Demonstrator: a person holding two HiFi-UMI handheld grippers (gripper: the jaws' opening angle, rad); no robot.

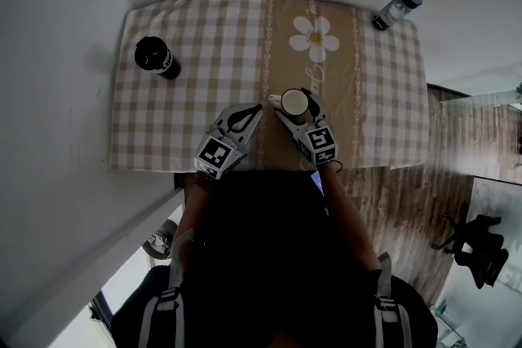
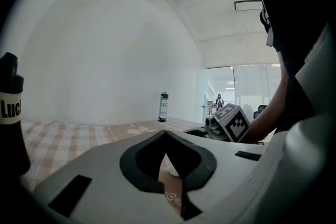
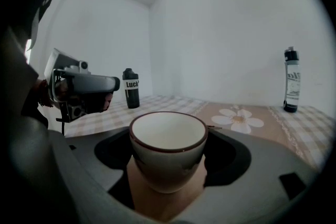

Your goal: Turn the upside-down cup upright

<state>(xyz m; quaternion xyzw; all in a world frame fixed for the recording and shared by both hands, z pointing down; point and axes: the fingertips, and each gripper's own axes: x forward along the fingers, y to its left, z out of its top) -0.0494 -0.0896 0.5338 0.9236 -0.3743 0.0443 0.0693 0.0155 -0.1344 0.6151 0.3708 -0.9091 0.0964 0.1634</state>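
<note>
A white cup (image 1: pixel 294 102) with a dark rim stands upright, mouth up, over the near middle of the checked tablecloth (image 1: pixel 204 37). My right gripper (image 1: pixel 291 105) is shut on it; in the right gripper view the cup (image 3: pixel 168 147) fills the gap between the jaws of the right gripper (image 3: pixel 168 165). Whether its base touches the cloth is hidden. My left gripper (image 1: pixel 258 108) is shut on nothing, just left of the cup, tips toward it. In the left gripper view the left gripper (image 2: pixel 167 134) has its jaws together, and a bit of the cup (image 2: pixel 171 166) shows behind them.
A black bottle (image 1: pixel 155 57) stands at the table's far left. A clear bottle (image 1: pixel 398 8) with a dark cap stands at the far right corner. A flower print (image 1: pixel 314 37) lies beyond the cup. White walls border the table on the left and far sides.
</note>
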